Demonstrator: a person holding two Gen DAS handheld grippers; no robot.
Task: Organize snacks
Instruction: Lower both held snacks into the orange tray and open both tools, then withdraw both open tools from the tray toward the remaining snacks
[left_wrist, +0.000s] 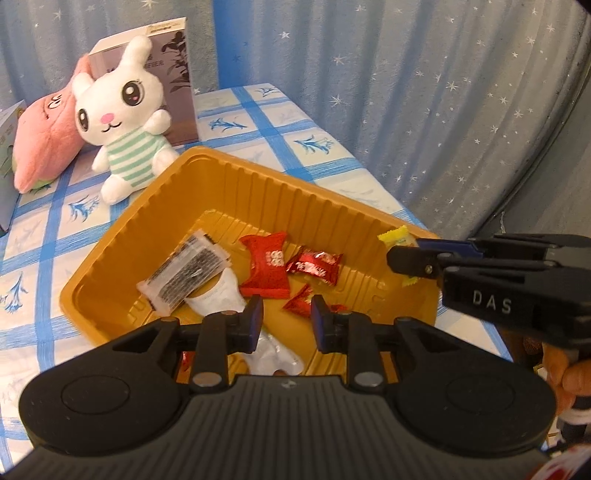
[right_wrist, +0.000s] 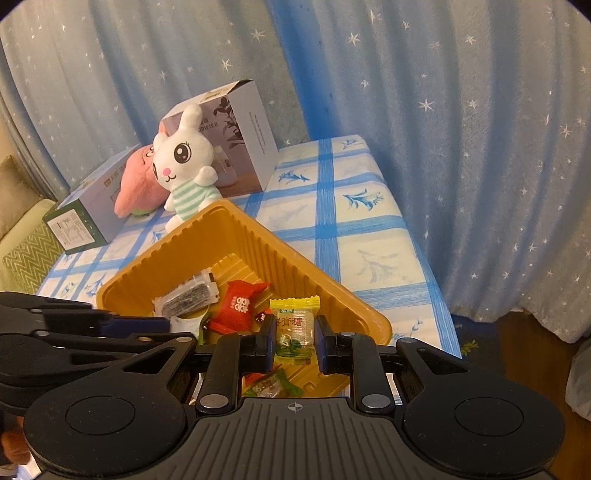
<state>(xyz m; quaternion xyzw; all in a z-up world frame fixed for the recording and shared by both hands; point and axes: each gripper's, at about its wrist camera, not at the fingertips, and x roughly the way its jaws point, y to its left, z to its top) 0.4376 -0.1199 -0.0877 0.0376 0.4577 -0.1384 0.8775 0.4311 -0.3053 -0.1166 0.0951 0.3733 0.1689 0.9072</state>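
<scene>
The fingers (right_wrist: 325, 347) of the right gripper (right_wrist: 294, 345) are clamping a yellow candy (right_wrist: 293, 325) between their pads, holding it upright just over the near corner of the gold tray (left_wrist: 221, 181); in the left wrist view the same gripper (left_wrist: 410, 262) is reaching in over the tray's right rim, with the yellow wrapper (left_wrist: 395, 236) sticking out past its tips; the left gripper (left_wrist: 287, 321) is hanging over the tray's near side with its jaws parted and nothing between them; below it, inside the tray, a white packet (left_wrist: 221, 295) is lying partly under a clear packet of dark strips (left_wrist: 184, 275), which is resting toward the tray's left wall; a large red packet (left_wrist: 266, 266) is lying in the middle of the tray, with a shiny red candy (left_wrist: 314, 266) just beside it on the right and another small red candy (left_wrist: 299, 304) nearer the left gripper's tips; a white plush rabbit (left_wrist: 125, 118) is sitting just behind the tray's far corner, leaning against a pink plush toy (left_wrist: 48, 136); a grey box (right_wrist: 236, 136) is standing behind the rabbit; the tray is resting on a blue-checked tablecloth (right_wrist: 332, 221), with a star-patterned curtain (right_wrist: 480, 147) hanging beyond it.
</scene>
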